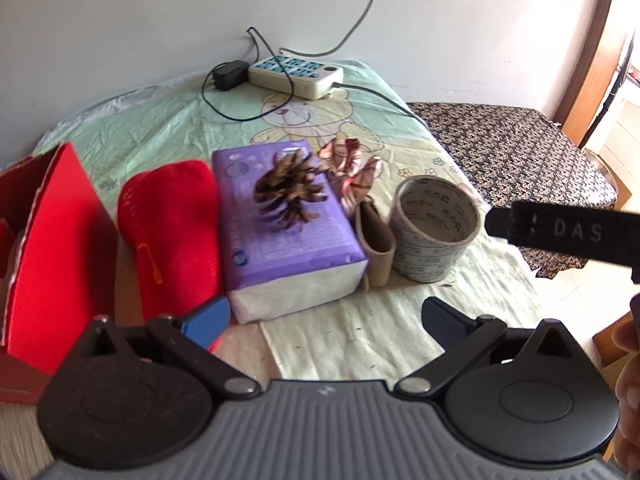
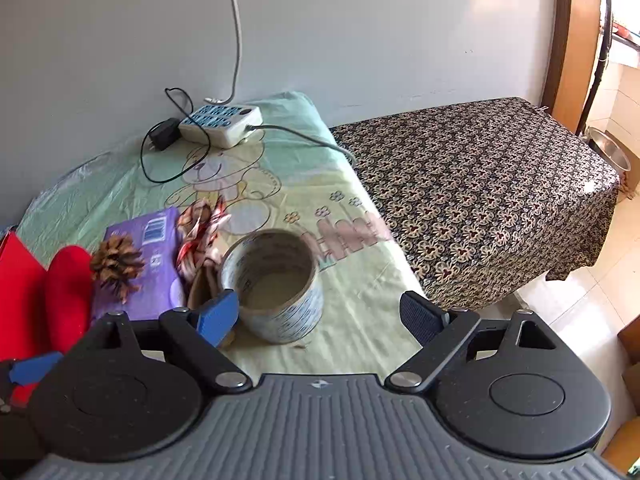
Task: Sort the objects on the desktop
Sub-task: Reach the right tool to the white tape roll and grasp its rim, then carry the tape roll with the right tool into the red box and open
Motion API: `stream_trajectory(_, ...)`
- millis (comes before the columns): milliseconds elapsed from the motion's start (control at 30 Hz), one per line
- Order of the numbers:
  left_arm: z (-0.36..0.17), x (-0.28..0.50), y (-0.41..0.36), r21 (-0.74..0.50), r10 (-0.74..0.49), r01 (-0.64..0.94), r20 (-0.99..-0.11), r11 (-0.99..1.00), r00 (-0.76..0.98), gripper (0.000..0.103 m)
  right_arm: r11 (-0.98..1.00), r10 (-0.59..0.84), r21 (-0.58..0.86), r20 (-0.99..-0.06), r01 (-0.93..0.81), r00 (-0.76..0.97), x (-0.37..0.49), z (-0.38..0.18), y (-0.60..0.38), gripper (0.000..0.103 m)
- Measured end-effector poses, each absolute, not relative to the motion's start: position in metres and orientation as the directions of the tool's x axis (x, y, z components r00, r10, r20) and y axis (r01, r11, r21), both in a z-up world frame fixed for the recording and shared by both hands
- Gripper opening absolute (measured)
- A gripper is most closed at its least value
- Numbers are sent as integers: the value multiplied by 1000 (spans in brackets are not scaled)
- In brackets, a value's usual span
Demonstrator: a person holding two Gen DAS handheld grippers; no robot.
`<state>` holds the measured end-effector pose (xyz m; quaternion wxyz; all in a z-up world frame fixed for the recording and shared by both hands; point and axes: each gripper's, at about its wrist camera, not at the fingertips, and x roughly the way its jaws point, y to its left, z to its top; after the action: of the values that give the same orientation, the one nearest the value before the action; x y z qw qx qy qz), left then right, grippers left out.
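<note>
The left claw [image 1: 326,320] sits low in the middle of the left view, its two fingers spread wide with nothing between them. Just above it, near the middle of the frame, lies a purple tissue pack [image 1: 286,222] with a pine cone [image 1: 292,192] resting on top. To the left of the pack is a red soft thing [image 1: 174,236], and a red box [image 1: 56,248] stands at the left edge, partly cut off. To the right of the pack is a small tan roll [image 1: 378,246], then a big roll of tape [image 1: 434,228] standing on its side with the hole facing up. A striped bow [image 1: 352,172] lies behind the pack.

The right claw [image 2: 320,314] is low in the middle of the right view, also spread wide and holding nothing. The roll of tape [image 2: 276,284] is just above it, close to the blue finger [image 2: 218,318] on the left side; it cannot be told if they touch.

All these things sit on a surface [image 1: 360,320] with a green cloth that shows a bear. A white power strip [image 1: 296,74] and a black plug [image 1: 228,74] lie at the far end by the wall. A dark patterned cloth [image 2: 480,188] covers what is on the right.

At the right edge of the left view, a black bar with the letters "DAS" [image 1: 560,232] pokes in, and part of a hand [image 1: 628,384] shows, blurry and cut off.
</note>
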<state>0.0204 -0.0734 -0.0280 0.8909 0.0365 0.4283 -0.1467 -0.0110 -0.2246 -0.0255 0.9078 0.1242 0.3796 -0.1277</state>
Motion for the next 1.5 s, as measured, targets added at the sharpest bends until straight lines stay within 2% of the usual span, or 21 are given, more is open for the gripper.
stream_trajectory(133,-24,29,-101,-72,-277,342,-748,937,603,102,941,-102,149,-729,303,676,13,-27,-252,90)
stream_trajectory(200,-26,34,-113,-71,-290,361,-746,930,600,102,948,-70,160,-739,275,670,27,-31,-261,82)
stream_trajectory(400,-40,49,-136,-41,-294,395,-737,918,608,101,954,105,249,-800,167,591,65,-54,-277,68)
stream_trajectory(533,-44,53,-149,-24,-331,453,-716,891,615,101,965,120,229,-822,130,557,79,-64,-280,66)
stream_trajectory(633,-50,58,-159,-22,-357,492,-716,870,599,91,963,155,247,-833,108,531,85,-70,-284,59)
stream_trajectory(667,-54,61,-162,-20,-356,499,-725,867,590,75,962,163,253,-837,104,522,86,-72,-285,57)
stream_trajectory(700,-57,64,-166,-16,-353,504,-734,863,580,71,961,171,256,-842,101,513,87,-74,-286,55)
stream_trajectory(833,-59,65,-168,-5,-350,504,-725,864,593,82,961,200,266,-851,70,485,91,-80,-288,48)
stream_trajectory(933,-60,64,-173,11,-347,511,-721,859,600,80,954,231,292,-851,60,472,95,-84,-289,37)
stream_trajectory(1000,-60,63,-175,16,-344,509,-719,861,603,79,942,266,331,-844,62,466,95,-85,-289,25)
stream_trajectory(1067,-60,63,-176,19,-341,506,-718,862,607,78,940,274,338,-841,57,467,93,-84,-289,21)
stream_trajectory(1133,-60,60,-178,28,-343,518,-718,855,605,76,940,274,336,-840,53,468,91,-83,-288,18)
stream_trajectory(1167,-60,59,-180,12,-361,538,-729,843,582,65,942,269,331,-842,54,469,91,-82,-288,17)
stream_trajectory(1200,-60,58,-182,-8,-380,559,-741,829,554,51,944,264,326,-843,55,469,89,-81,-289,13)
stream_trajectory(1267,-60,51,-186,-27,-409,597,-753,802,515,47,942,267,331,-844,60,465,87,-81,-291,11)
stream_trajectory(1367,-62,34,-196,64,-401,664,-752,745,523,57,942,275,332,-850,52,450,83,-82,-293,9)
stream_trajectory(1433,-63,22,-202,127,-396,703,-750,700,530,57,944,275,326,-853,42,444,81,-82,-293,9)
stream_trajectory(1467,-65,17,-206,166,-382,719,-755,675,532,54,947,271,320,-855,37,443,80,-82,-292,9)
stream_trajectory(1500,-67,14,-210,204,-360,722,-758,661,543,46,949,267,313,-856,32,442,80,-81,-291,9)
